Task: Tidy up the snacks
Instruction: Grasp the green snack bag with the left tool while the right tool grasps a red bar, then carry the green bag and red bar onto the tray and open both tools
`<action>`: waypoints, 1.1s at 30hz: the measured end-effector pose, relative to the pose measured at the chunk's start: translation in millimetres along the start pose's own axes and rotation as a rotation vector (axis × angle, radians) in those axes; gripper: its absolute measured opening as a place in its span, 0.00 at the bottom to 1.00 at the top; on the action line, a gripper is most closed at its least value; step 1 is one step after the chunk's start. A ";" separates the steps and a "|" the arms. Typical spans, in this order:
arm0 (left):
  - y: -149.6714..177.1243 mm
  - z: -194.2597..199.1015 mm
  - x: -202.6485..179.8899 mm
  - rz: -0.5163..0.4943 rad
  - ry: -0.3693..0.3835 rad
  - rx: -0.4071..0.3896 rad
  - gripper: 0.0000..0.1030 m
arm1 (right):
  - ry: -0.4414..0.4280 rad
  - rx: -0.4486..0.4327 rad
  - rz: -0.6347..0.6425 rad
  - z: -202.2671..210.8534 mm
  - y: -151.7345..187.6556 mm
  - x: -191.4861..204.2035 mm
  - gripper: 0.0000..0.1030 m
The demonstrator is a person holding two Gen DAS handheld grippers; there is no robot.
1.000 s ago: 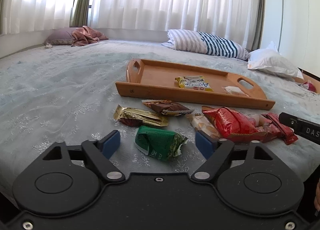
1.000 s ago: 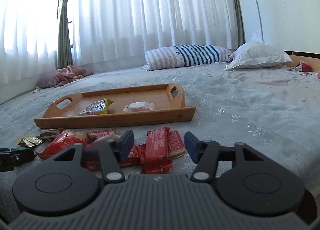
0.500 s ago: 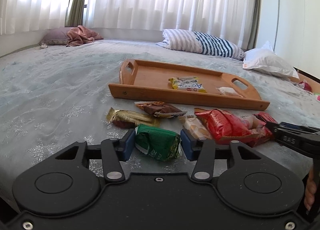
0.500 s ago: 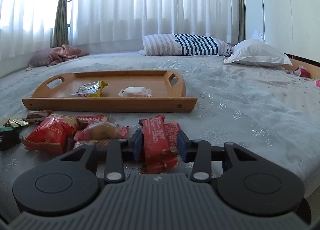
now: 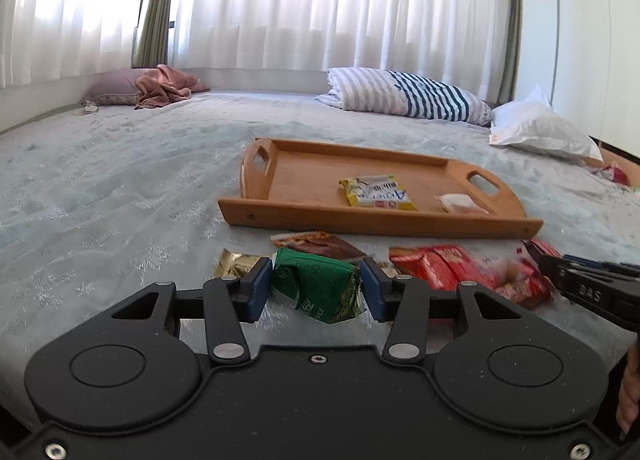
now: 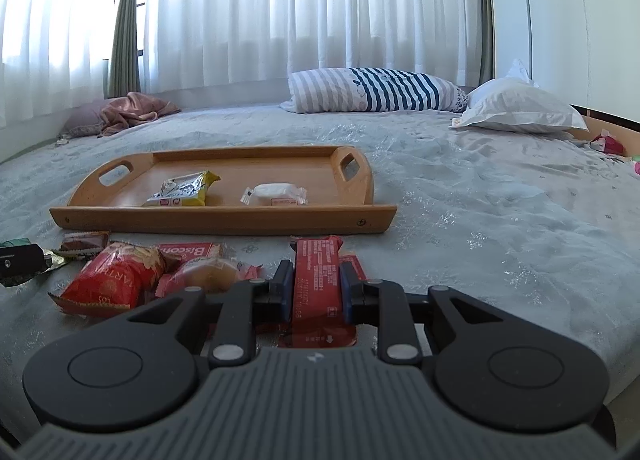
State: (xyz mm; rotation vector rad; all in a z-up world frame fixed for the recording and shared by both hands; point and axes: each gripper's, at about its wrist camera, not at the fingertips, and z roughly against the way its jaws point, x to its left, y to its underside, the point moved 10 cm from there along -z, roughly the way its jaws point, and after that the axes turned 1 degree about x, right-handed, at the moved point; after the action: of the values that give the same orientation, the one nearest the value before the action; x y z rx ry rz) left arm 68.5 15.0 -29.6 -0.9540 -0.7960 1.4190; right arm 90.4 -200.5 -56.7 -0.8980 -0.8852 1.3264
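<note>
Black hand-held gripper [image 5: 316, 292], blue pads [image 5: 258, 292]

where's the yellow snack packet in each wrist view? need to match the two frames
Left wrist: yellow snack packet lies in the wooden tray, right of its middle, above the left gripper.
Right wrist: yellow snack packet lies in the tray's left half, upper left of the right gripper.
Shared landmark: the striped pillow behind the tray.

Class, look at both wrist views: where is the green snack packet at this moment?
In the left wrist view, the green snack packet sits clamped in the left gripper, in front of the wooden tray, with the brown packet just behind it.
</note>
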 end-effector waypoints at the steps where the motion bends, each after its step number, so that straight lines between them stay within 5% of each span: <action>1: -2.7 -1.0 1.3 0.003 -0.001 -0.003 0.44 | 0.001 -0.004 -0.005 0.3 -2.4 -1.2 0.28; 24: -74.1 -56.9 8.0 0.039 0.036 -0.007 0.43 | -0.046 -0.057 -0.089 -34.6 -67.3 -11.4 0.28; 33: -91.9 -110.3 12.1 0.120 0.040 0.073 0.43 | -0.065 -0.005 -0.105 -76.4 -80.4 -15.8 0.28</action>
State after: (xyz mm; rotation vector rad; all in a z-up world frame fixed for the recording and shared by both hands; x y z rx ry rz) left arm 208.1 27.0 4.1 -0.9844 -0.6627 1.5176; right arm 191.9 -221.8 -14.3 -0.8053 -0.9731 1.2689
